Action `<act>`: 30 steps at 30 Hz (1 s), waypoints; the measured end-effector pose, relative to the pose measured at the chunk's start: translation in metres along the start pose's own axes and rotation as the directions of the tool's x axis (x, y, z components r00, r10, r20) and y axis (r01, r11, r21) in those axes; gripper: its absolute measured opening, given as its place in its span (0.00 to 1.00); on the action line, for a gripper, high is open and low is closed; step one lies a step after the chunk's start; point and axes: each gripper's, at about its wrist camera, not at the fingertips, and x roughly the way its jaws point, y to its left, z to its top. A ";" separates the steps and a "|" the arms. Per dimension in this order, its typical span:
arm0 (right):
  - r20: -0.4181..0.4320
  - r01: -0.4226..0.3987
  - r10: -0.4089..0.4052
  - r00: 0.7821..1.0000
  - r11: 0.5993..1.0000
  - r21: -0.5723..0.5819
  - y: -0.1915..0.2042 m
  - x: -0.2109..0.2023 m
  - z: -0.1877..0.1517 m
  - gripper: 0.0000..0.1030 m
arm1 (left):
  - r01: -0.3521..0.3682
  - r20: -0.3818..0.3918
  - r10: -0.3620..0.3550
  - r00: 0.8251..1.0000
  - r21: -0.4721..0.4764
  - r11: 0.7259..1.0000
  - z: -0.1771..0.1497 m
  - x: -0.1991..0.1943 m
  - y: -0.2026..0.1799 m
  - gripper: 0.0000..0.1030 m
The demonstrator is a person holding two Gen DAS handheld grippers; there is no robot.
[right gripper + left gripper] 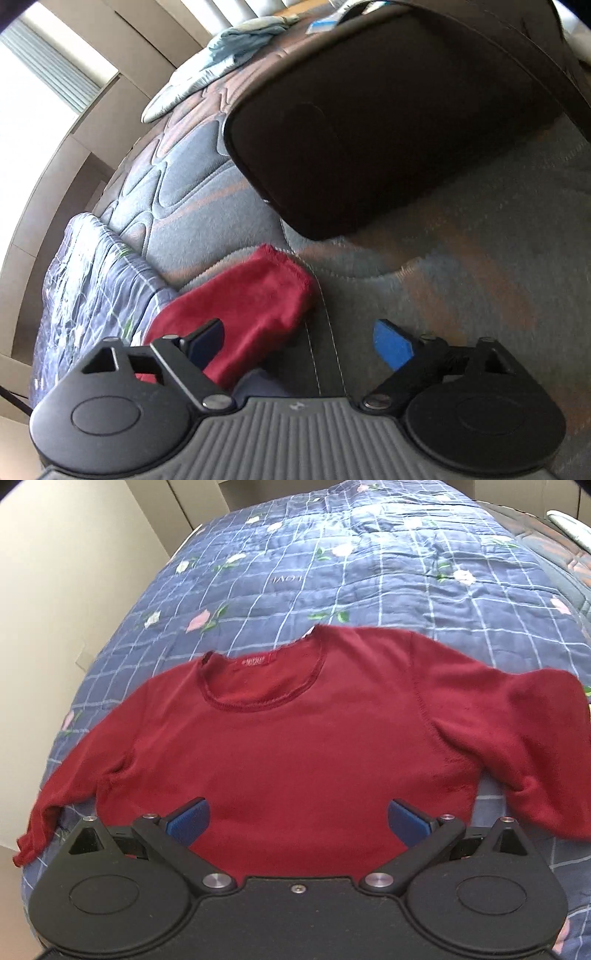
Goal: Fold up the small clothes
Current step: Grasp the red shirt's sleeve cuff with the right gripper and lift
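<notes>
A small dark red long-sleeved top (295, 738) lies flat, neckline away from me, on a blue checked floral quilt (369, 572). Both sleeves spread outward; the left cuff hangs near the quilt's edge. My left gripper (299, 821) hovers over the top's lower body, jaws open, nothing between the blue pads (188, 823). In the right wrist view, the end of one red sleeve (251, 302) lies across the quilt's edge onto a grey padded mattress (461, 295). My right gripper (299, 341) stands open just above it, the left finger over the sleeve, the blue right pad (391, 343) over the mattress.
A big dark rounded object (388, 122) rests on the mattress beyond the right gripper. Light blue cloth (243, 40) lies further back. Beige panelled walls (55, 590) border the bed on the left, with a bright window (33, 96) beyond.
</notes>
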 end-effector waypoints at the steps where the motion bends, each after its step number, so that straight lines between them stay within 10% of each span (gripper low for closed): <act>1: 0.005 0.002 -0.002 1.000 1.000 -0.004 0.001 0.002 0.001 0.79 | 0.000 -0.004 0.000 1.000 -0.005 1.000 -0.003 0.004 0.003 0.99; 10: -0.011 0.054 -0.054 0.998 0.999 0.007 0.014 0.014 0.007 0.08 | -0.001 -0.056 -0.006 0.998 -0.114 0.993 -0.003 0.028 0.029 0.99; 22: 0.276 -0.030 0.099 0.956 0.969 -0.245 0.065 -0.063 0.043 0.06 | -0.022 -0.085 0.009 0.996 -0.152 0.988 0.002 0.036 0.038 0.99; 30: 0.260 -0.034 0.104 0.960 0.965 -0.261 0.074 -0.064 0.054 0.06 | 0.008 -0.080 -0.022 0.997 -0.176 0.984 0.003 0.040 0.049 0.99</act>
